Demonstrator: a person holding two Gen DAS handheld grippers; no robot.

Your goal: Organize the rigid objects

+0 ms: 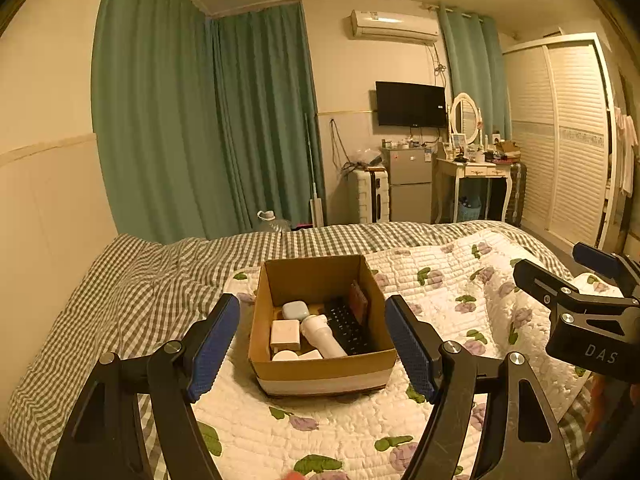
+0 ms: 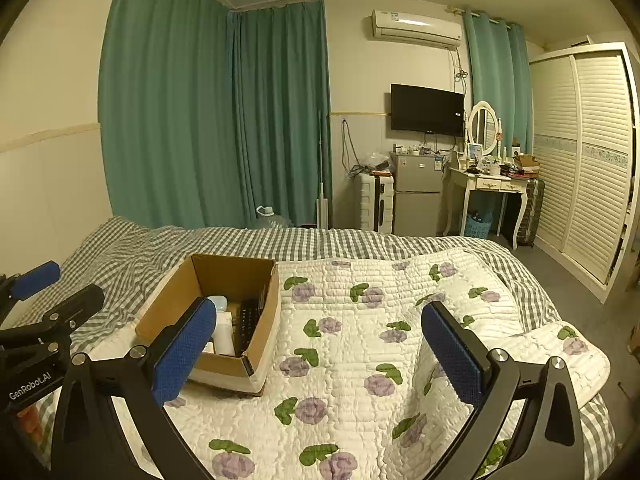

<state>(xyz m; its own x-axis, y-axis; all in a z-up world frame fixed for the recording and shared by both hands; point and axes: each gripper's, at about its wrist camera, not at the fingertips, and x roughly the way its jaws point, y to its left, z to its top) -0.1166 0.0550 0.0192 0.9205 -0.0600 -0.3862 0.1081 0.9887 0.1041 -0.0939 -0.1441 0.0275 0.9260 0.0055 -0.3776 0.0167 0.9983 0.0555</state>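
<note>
Left wrist view: left gripper (image 1: 312, 344), fingers spread wide, empty, framing cardboard box (image 1: 320, 372) on floral quilt (image 1: 440, 300). Box contents: black keyboard (image 1: 348, 326), white flashlight (image 1: 322, 336), white charger (image 1: 285, 334), pale earbud case (image 1: 295, 310).

Right wrist view: right gripper (image 2: 320, 356), fingers spread wide, empty, above quilt (image 2: 360, 320); box (image 2: 260, 344) at left.

Open cardboard box (image 1: 320, 364) upright on floral quilt. Inside: black remote (image 1: 347, 326) along right wall, white flashlight (image 1: 321, 336) lying beside it, white charger block (image 1: 285, 334), pale-blue earbud case (image 1: 295, 310) behind.
</note>
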